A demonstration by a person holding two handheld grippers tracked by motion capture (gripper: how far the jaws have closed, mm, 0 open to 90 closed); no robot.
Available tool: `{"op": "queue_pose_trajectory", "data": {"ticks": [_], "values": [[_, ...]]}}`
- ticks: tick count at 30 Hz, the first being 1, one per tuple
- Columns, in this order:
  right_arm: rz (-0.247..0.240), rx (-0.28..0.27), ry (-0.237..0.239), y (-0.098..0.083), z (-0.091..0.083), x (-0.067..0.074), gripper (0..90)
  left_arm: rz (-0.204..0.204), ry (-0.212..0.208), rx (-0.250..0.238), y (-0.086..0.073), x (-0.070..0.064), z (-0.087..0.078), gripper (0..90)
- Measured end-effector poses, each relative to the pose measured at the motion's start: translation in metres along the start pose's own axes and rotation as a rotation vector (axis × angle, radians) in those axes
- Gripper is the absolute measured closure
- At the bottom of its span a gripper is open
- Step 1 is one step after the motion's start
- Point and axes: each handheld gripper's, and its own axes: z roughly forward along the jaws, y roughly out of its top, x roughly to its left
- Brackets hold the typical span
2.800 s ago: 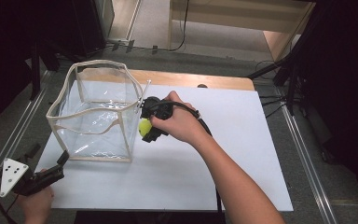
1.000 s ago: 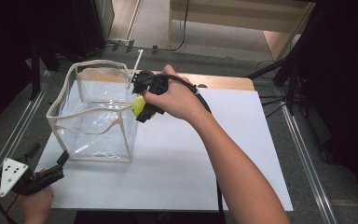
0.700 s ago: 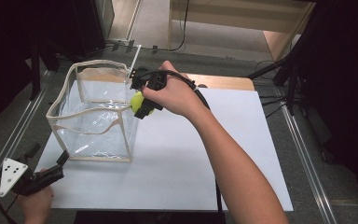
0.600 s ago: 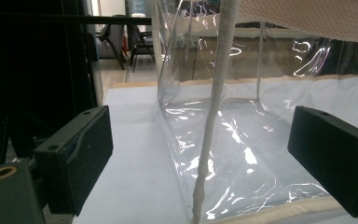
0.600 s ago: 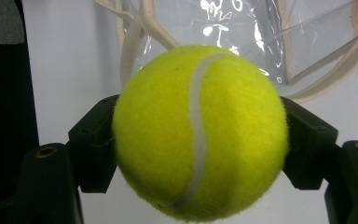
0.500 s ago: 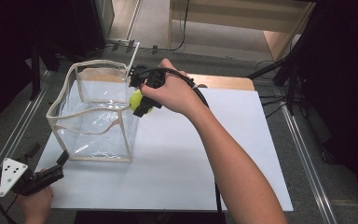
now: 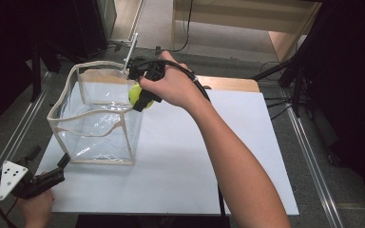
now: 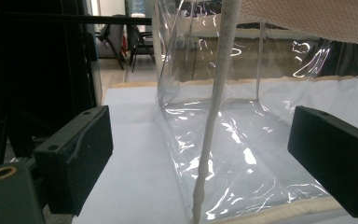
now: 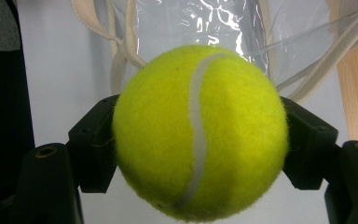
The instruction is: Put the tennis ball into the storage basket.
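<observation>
We see the right tool [image 7: 142,97] clenched on a fuzzy yellow-green tennis ball [image 9: 199,130], both black jaws pressing its flanks, in the right gripper view. In the high view the ball [image 7: 136,93] hangs at the near right corner of the clear plastic box-shaped bag with cream fabric trim [image 7: 100,121], level with its rim and not yet inside. The bag stands open on the white sheet covering the surface [image 7: 185,156]. The left tool [image 7: 52,176] rests released near the bag's front corner, its jaws apart with the trimmed corner edge [image 8: 212,116] between them, untouched.

To do this step well, we judge that the ball should be carried over the rim until it sits above the middle of the opening, then lowered before letting go. The soft walls may buckle if brushed, so we would keep clear of the trim; the left tool could steady the corner.
</observation>
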Motion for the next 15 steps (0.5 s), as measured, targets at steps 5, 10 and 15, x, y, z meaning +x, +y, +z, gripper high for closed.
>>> {"op": "queue_pose_trajectory", "data": {"ticks": [5,10,15], "values": [[-0.005,-0.003,-0.001,0.006,-0.002,-0.001,23.9,-0.001,-0.001,0.0,0.0,0.0,0.0,6.9],[-0.01,-0.008,-0.004,0.012,-0.002,-0.003,23.9,0.0,-0.001,-0.001,0.0,0.001,0.0,6.9],[-0.017,-0.008,-0.003,0.019,0.0,-0.004,23.9,-0.005,-0.003,-0.005,0.0,0.001,0.0,6.9]]}}
